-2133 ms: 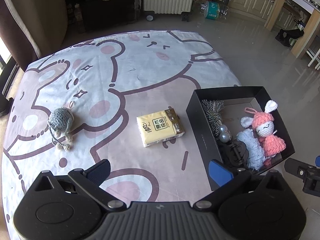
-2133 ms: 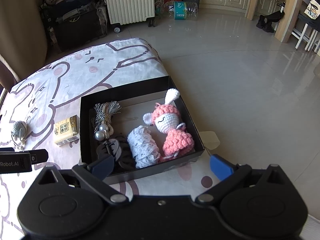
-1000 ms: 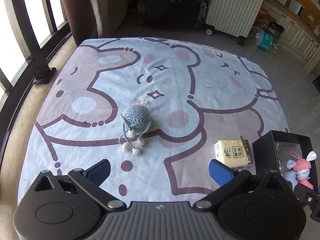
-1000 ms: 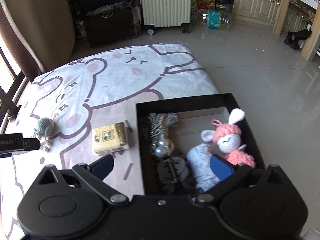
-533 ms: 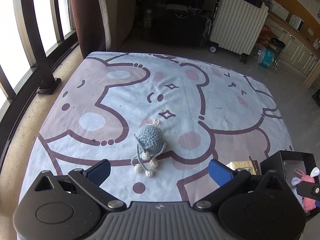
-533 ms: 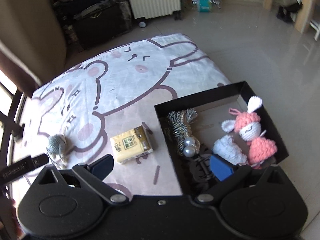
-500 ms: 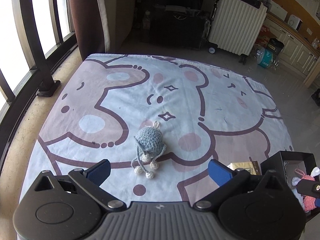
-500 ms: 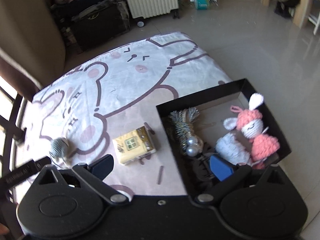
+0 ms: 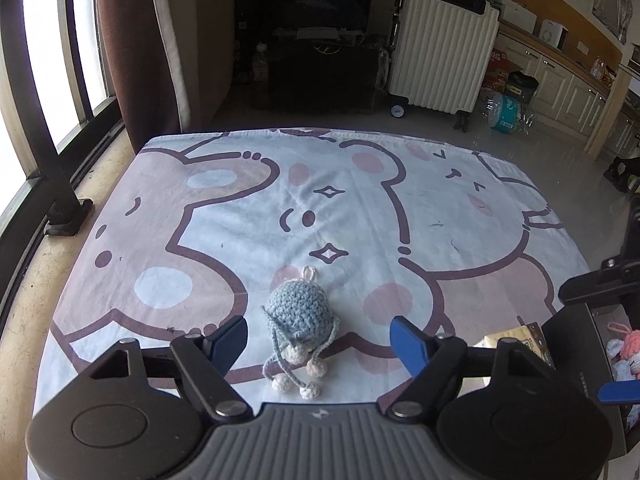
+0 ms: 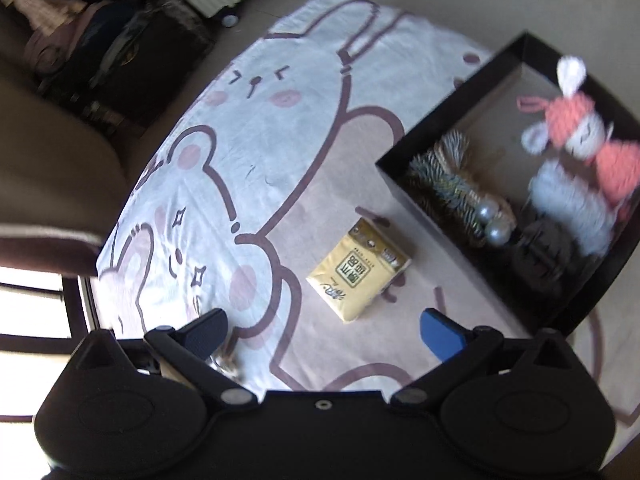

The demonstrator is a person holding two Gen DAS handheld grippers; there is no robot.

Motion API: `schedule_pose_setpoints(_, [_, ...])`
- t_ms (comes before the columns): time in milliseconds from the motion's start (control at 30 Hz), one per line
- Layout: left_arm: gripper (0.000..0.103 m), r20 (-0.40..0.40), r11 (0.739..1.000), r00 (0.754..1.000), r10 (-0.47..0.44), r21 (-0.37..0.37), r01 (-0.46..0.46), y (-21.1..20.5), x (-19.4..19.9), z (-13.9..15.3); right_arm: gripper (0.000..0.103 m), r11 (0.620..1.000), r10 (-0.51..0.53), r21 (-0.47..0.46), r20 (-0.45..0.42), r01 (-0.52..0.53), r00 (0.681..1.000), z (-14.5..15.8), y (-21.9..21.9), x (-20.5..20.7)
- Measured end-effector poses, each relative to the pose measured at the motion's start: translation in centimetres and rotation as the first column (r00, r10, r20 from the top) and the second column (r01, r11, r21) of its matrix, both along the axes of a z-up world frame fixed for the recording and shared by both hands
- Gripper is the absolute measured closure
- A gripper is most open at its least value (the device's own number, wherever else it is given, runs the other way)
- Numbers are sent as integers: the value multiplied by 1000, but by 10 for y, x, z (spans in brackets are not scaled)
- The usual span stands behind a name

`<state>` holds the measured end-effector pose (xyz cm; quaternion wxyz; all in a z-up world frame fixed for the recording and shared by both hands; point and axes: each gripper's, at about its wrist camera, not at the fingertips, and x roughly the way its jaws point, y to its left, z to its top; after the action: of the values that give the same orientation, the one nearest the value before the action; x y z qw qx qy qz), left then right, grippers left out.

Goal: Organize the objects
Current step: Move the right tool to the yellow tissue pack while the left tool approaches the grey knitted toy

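**Inspector:** Start at the left. What is the left gripper (image 9: 318, 334) doing?

**Assistant:** Its jaws are closing, with the grey-blue crochet toy (image 9: 298, 314) lying between the blue pads on the cartoon-bear blanket (image 9: 224, 216). Neither pad touches the yarn yet; there is a clear gap on both sides. The toy's dangling cords and pompoms trail toward the camera.

**Inspector:** How should that grasp be finished?

**Assistant:** My judgement: bring the pads down level with the round body, not the cords, and close on its widest part. The yarn is soft and will squash, so a centred pinch matters more than force. Gripping a cord alone would likely let the toy swing or slip.

**Inspector:** Moving right?

**Assistant:** The right gripper (image 10: 322, 330) stands spread and empty above the blanket, the yellow tissue pack (image 10: 358, 270) just ahead of its pads. The view is motion-blurred. Beyond it, the black box (image 10: 394, 178) holds a tassel with two silver balls, a white knitted piece and a pink-and-white crochet doll (image 10: 580, 128).

**Inspector:** Where must the toy go?

**Assistant:** Presumably into that box, well apart from it at present.

**Inspector:** Any legible writing?

**Assistant:** The tissue pack carries printed characters, too blurred to read. A red carton behind the suitcase (image 9: 444, 60) shows "ARG", the rest hidden.
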<state>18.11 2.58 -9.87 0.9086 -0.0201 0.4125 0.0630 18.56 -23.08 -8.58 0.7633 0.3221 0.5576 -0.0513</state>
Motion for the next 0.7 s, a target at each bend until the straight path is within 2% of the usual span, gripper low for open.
schedule_pose_setpoints(200, [33,12,999,1000,-24,38,24,4,7,-15,1,993,-111,26,-82,114,990,-35,9,8])
schedule_pose_setpoints(267, [33,15,998,999,-32,49,32,7,8,-20,11,987,-155,29,-101,159,983,-46,9,9])
schedule_pose_setpoints(433, [33,27,997,998,-60,58,58,14,8,-28,13,966,-251,38,-125,257,960,-68,5,13])
schedule_pose_setpoints(600, [33,25,995,996,-80,65,78,19,9,-34,18,962,-270,-4,-113,271,956,-80,9,21])
schedule_pose_setpoints(700, [33,19,995,996,-82,59,81,21,10,-38,19,979,-186,-103,-78,178,979,-82,18,30])
